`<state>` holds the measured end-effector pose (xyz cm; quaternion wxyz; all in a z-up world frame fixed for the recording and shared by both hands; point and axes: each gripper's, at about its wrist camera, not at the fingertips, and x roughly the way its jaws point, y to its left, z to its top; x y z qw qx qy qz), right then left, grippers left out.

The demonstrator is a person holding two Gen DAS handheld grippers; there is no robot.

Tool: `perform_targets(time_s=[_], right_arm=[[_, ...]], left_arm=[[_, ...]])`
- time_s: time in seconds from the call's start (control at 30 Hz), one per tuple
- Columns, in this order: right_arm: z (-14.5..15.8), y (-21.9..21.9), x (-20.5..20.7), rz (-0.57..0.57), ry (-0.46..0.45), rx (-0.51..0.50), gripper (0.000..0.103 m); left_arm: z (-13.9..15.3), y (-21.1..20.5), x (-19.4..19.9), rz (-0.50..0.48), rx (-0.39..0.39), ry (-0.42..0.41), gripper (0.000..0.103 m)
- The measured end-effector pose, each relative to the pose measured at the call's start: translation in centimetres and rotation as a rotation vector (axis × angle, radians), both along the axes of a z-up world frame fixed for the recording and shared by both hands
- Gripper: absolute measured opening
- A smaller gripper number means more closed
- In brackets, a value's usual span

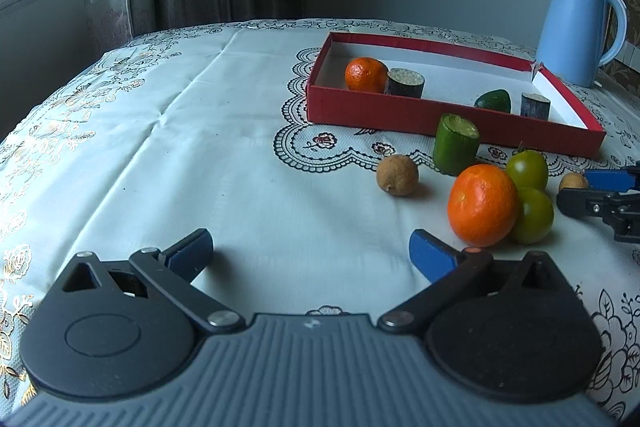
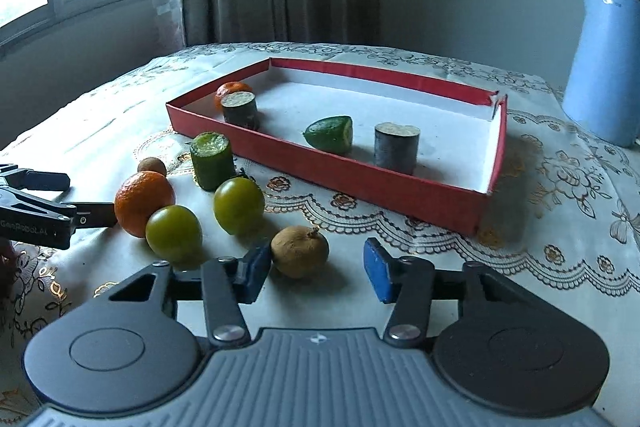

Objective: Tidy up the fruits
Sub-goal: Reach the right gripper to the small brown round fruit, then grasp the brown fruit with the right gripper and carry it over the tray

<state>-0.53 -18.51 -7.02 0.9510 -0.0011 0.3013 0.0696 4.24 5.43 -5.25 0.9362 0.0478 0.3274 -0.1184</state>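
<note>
A red tray (image 1: 440,115) (image 2: 352,171) holds a small orange (image 1: 365,74), two dark cut cylinders (image 1: 405,82) (image 2: 396,147) and a green fruit half (image 2: 330,133). On the cloth in front lie a green cut cylinder (image 1: 456,143) (image 2: 211,159), a large orange (image 1: 482,210) (image 2: 143,202), two green tomatoes (image 2: 239,205) (image 2: 173,233) and two brown longans (image 1: 397,174) (image 2: 300,251). My left gripper (image 1: 310,251) is open and empty, left of the large orange. My right gripper (image 2: 316,267) is open, with the near longan touching its left finger.
A light blue kettle (image 1: 576,27) (image 2: 604,67) stands behind the tray at the right. A lace-patterned tablecloth (image 1: 180,147) covers the table. Curtains and a window are behind. The table edge falls away at the left.
</note>
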Motion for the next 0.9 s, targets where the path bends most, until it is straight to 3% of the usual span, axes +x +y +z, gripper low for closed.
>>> perform_targets(time_s=[0.07, 0.23, 0.9], right_arm=[[0.1, 0.2, 0.0, 0.016, -0.003, -0.002, 0.038], [0.0, 0.5, -0.2, 0.033, -0.015, -0.009, 0.03], [2.5, -1.3, -0.1, -0.1, -0.129, -0.062, 0.029]], left_arm=[[0.0, 0.0, 0.0, 0.0, 0.0, 0.0, 0.103], [0.0, 0.0, 0.0, 0.0, 0.0, 0.0, 0.103], [0.0, 0.0, 0.0, 0.0, 0.0, 0.0, 0.103]])
